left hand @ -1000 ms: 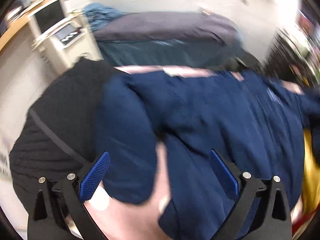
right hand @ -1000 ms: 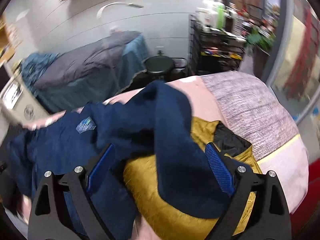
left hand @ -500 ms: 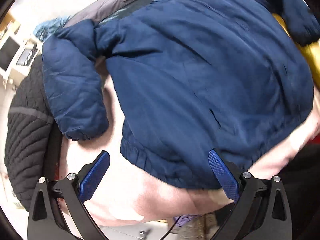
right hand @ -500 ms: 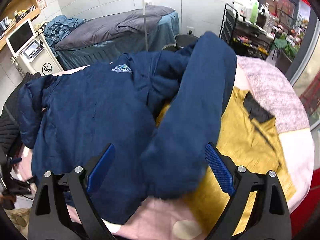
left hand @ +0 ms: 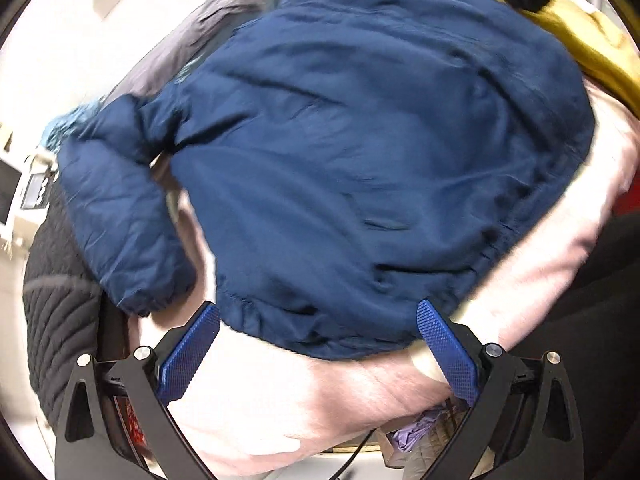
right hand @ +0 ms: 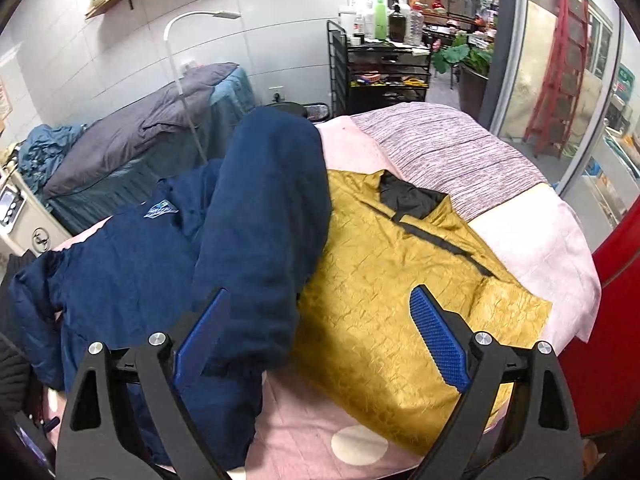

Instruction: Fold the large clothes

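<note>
A navy blue jacket [left hand: 360,152] lies spread on a pink bed cover [left hand: 280,392], hem toward me. One sleeve [left hand: 120,220] lies bent at its left. My left gripper [left hand: 316,344] is open and empty, just short of the hem. In the right wrist view the same jacket [right hand: 120,280] lies at the left, its other sleeve [right hand: 264,232] folded over a mustard yellow jacket [right hand: 400,280]. My right gripper [right hand: 320,336] is open and empty above the sleeve cuff and the yellow jacket.
A black quilted garment [left hand: 60,312] lies left of the blue jacket. A second bed with grey and teal covers [right hand: 152,136] stands behind. A black trolley with bottles [right hand: 380,60] and a red panel [right hand: 616,300] stand to the right.
Both grippers have drawn back from the blue jacket toward the bed's near edge. The right sleeve now rests across the yellow jacket. Both stay open.
</note>
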`<state>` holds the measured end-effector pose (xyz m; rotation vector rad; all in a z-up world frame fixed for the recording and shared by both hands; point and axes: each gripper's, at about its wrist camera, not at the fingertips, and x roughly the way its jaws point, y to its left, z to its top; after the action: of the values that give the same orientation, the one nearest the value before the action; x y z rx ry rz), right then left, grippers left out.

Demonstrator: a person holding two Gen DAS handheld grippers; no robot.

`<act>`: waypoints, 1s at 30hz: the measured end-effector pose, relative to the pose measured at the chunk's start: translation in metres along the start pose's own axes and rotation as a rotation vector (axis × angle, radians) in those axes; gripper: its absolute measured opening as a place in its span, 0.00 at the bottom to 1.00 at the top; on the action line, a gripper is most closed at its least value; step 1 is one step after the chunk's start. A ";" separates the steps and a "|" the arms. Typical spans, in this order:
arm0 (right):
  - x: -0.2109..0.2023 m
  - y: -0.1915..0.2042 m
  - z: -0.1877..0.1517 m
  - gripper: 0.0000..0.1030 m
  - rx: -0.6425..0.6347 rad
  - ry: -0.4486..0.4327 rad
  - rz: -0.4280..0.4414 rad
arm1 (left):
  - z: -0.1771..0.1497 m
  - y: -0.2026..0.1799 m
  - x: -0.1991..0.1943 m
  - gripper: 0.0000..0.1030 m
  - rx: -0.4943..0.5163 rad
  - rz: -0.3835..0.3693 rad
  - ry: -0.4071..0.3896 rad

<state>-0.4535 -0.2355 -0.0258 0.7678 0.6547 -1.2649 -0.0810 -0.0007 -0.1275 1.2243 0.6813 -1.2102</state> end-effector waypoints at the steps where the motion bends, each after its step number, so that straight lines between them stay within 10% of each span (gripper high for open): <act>1: 0.002 0.005 -0.004 0.87 -0.019 0.023 0.009 | -0.002 -0.004 -0.001 0.94 0.020 -0.018 0.007; 6: 0.012 0.026 -0.024 0.87 -0.084 0.094 0.048 | -0.019 -0.030 0.000 0.94 0.168 -0.051 0.017; 11: 0.022 0.050 -0.036 0.87 -0.154 0.159 0.101 | -0.005 -0.034 0.039 0.90 0.203 0.182 0.031; 16: 0.025 0.078 -0.044 0.87 -0.282 0.171 0.146 | 0.043 0.026 0.034 0.40 -0.051 0.117 -0.004; 24: 0.039 0.119 -0.062 0.87 -0.451 0.241 0.209 | 0.086 0.191 -0.009 0.26 -0.555 0.150 -0.134; 30: 0.060 0.148 -0.093 0.87 -0.573 0.348 0.238 | 0.023 0.330 0.042 0.23 -1.085 0.089 0.016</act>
<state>-0.2983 -0.1769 -0.1079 0.5635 1.1119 -0.6737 0.2364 -0.0700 -0.0513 0.3380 1.0770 -0.5683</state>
